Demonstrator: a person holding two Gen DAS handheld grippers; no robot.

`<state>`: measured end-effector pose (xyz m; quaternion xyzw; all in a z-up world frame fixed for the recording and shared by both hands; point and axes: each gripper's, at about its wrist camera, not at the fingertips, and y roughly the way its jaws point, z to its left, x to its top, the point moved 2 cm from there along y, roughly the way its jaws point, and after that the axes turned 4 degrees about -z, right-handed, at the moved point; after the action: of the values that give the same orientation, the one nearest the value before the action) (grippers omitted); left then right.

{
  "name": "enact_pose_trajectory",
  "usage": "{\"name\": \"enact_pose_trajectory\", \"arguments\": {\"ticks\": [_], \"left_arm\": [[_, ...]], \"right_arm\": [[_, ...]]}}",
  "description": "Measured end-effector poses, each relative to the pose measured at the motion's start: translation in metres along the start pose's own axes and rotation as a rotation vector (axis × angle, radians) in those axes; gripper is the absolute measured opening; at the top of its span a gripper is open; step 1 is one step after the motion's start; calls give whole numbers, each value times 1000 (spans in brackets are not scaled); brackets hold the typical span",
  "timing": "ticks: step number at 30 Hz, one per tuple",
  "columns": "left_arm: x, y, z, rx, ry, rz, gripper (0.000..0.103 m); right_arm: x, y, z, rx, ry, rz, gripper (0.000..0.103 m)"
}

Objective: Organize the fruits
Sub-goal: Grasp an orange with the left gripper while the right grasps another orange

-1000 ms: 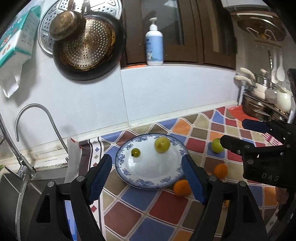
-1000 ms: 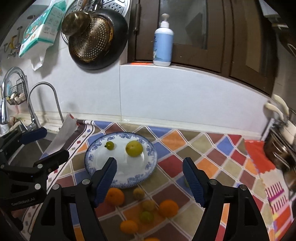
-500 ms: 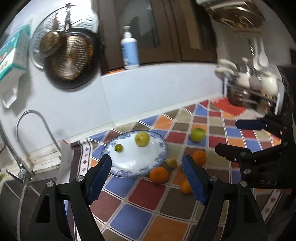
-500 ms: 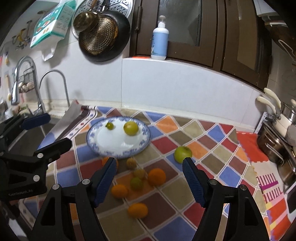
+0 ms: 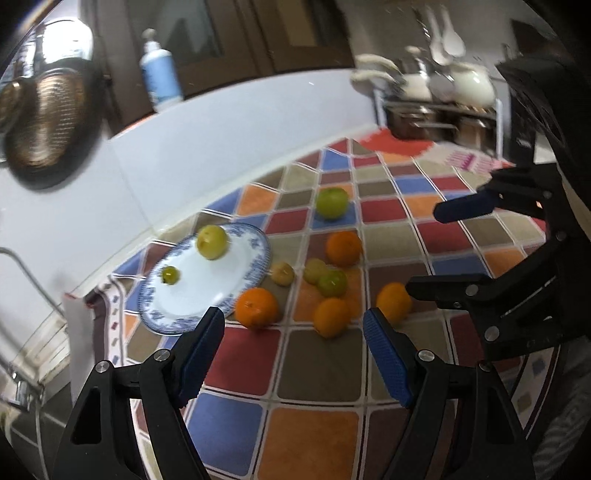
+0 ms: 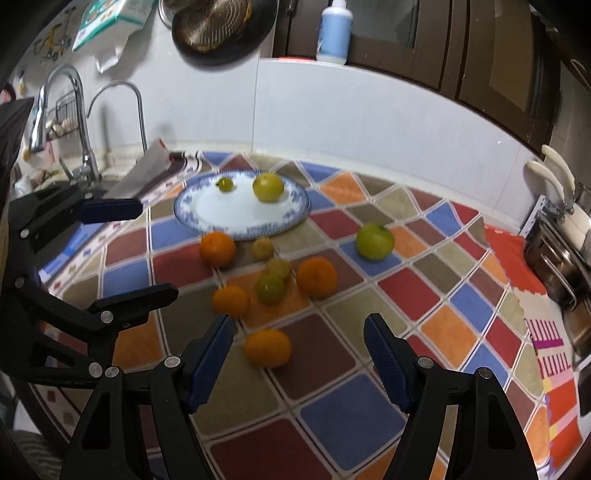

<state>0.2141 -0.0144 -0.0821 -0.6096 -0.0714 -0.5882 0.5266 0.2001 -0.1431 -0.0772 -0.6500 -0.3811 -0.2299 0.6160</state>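
Observation:
A blue-rimmed white plate [image 6: 207, 212] [image 5: 177, 306] on the checked cloth holds a yellow-green fruit [image 6: 268, 187] [image 5: 211, 241] and a small green fruit [image 6: 225, 184] [image 5: 170, 274]. Several oranges and small green and yellow fruits lie loose in front of it, such as an orange [image 6: 267, 348] [image 5: 393, 302] and another orange [image 6: 217, 248] [image 5: 257, 307]. A green apple [image 6: 374, 240] [image 5: 332, 202] sits apart. My left gripper [image 5: 293, 330] [image 6: 125, 251] is open and empty. My right gripper [image 6: 299, 339] [image 5: 439, 251] is open and empty, above the nearest orange.
A sink with taps [image 6: 79, 122] lies left of the cloth. A pan [image 6: 221, 26] hangs on the wall and a soap bottle [image 6: 334, 31] stands on the ledge. A rack with pots [image 5: 436, 110] [image 6: 565, 258] stands at the right end.
Both grippers have pulled back and up from the plate. The left view has swung right, so the loose fruits now show. Both stay open.

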Motion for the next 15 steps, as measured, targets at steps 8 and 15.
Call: {"name": "enact_pose_trajectory", "arguments": {"ticks": [8, 15], "left_arm": [[-10, 30, -2, -90, 55, 43, 69], [-8, 52, 0, -170, 40, 65, 60]], "right_arm": [[-18, 25, 9, 32, -22, 72, 65], [-21, 46, 9, 79, -4, 114, 56]]}}
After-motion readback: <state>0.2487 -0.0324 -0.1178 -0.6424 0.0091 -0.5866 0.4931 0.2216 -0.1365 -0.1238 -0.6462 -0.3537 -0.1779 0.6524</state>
